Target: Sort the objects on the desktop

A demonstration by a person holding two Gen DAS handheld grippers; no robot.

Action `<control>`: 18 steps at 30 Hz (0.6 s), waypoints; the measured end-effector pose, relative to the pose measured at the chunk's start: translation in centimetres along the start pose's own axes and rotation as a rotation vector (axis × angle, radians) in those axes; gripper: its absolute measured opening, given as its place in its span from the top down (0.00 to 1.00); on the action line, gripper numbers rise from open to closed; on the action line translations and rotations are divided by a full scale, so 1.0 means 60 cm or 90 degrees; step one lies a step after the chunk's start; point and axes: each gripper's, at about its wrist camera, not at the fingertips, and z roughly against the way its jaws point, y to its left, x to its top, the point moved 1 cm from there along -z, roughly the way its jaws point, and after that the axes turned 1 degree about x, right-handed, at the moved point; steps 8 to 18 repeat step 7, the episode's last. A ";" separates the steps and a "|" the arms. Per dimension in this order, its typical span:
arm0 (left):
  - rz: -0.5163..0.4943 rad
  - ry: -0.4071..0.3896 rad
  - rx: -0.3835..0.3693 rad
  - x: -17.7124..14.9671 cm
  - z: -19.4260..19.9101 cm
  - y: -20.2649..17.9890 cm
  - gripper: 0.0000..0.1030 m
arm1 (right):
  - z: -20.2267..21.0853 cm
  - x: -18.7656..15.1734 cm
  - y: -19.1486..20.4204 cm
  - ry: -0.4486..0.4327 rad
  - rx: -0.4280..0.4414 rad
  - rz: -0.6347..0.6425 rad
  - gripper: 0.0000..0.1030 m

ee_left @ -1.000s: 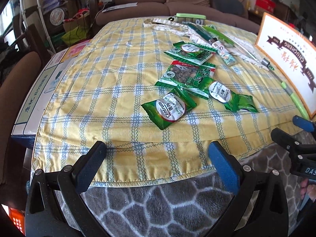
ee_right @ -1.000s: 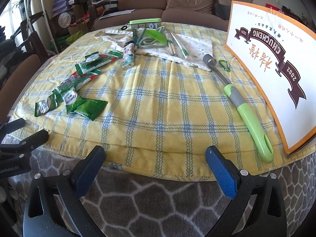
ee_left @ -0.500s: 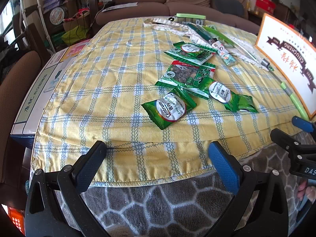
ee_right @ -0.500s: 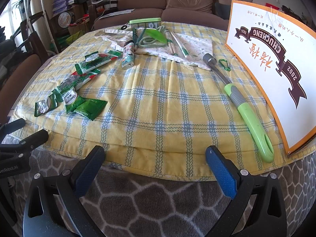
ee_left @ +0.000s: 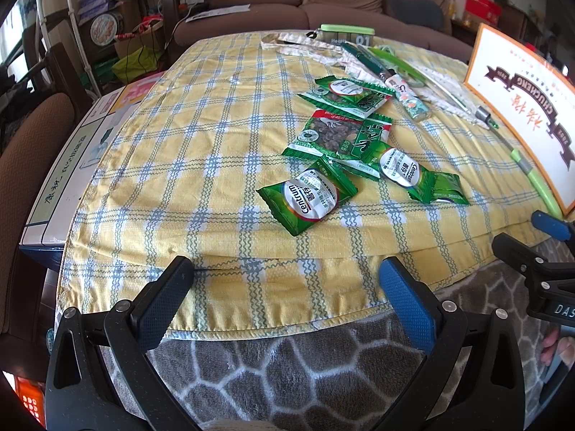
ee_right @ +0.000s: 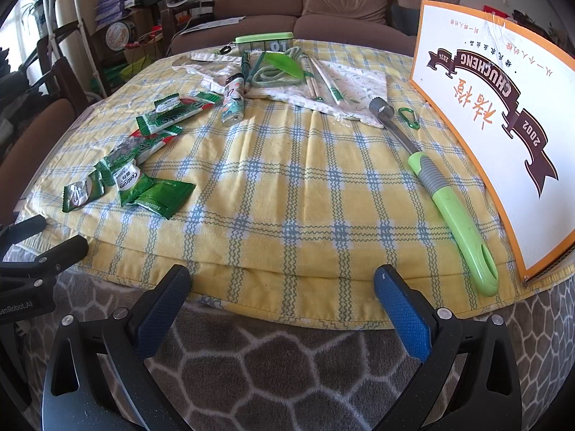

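Both my tongs, left gripper [ee_left: 285, 289] and right gripper [ee_right: 282, 296], hang spread and empty at frame bottom, short of the centre-frame green packets [ee_left: 308, 195], sorting unstarted.

Both wrist cams low at near worktop [ee_left: 222, 136] edge, facing fwd across it toward sofa [ee_right: 287, 3], left cam nearer green packets [ee_left: 309, 197], right cam nearer sign board [ee_right: 496, 118], shared: packets, sign, peeler [ee_right: 452, 212].
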 end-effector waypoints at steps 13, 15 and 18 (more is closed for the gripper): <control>0.000 0.000 0.001 -0.001 0.000 -0.001 0.00 | 0.000 0.000 0.000 0.000 0.000 0.000 0.00; 0.000 0.000 0.001 -0.001 0.000 -0.001 0.00 | 0.000 0.000 0.000 0.000 0.000 0.000 0.00; 0.000 0.000 0.001 -0.001 0.000 -0.001 0.00 | 0.000 0.000 0.000 0.000 0.000 0.000 0.00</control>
